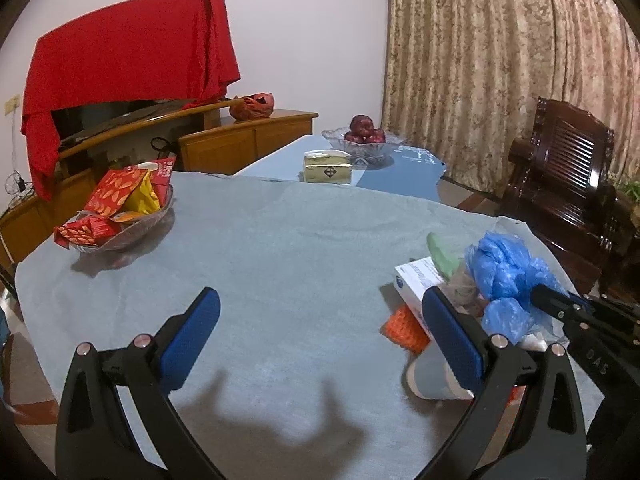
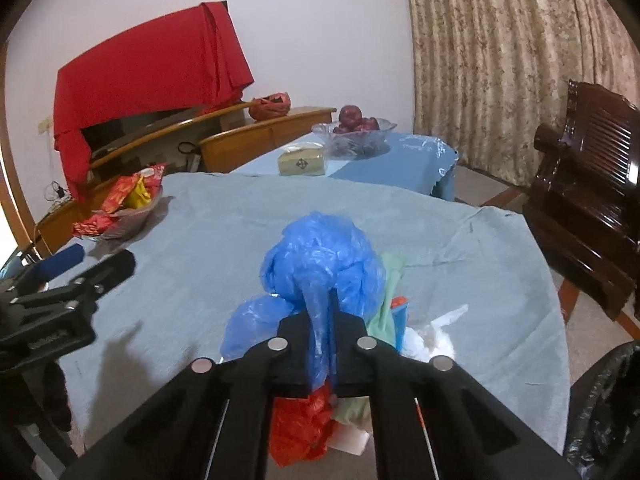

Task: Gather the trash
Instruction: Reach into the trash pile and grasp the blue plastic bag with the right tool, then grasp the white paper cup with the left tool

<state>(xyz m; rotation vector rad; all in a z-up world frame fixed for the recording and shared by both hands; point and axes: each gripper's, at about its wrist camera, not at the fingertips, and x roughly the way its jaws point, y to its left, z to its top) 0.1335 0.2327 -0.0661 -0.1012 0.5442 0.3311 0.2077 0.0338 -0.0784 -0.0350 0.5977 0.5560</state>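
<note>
Blue plastic bag (image 2: 320,264) is pinched between the closed jaws of my right gripper (image 2: 322,320), bunched above the trash pile at 6 o'clock on the grey tablecloth (image 2: 248,216): red wrapper (image 2: 298,428), green scrap (image 2: 386,308), white crumpled plastic (image 2: 436,336). My left gripper (image 1: 320,332) hangs wide and holds nothing, with a white carton (image 1: 416,280), an orange mesh (image 1: 404,326) and a paper cup (image 1: 432,380) at its 3 o'clock. The snack bowl (image 1: 124,216) sits at 10 o'clock, well apart.

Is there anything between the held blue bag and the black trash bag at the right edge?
Nothing visible: the right gripper is shut on the blue plastic bag, with only bare table cloth toward the black trash bag.
</note>
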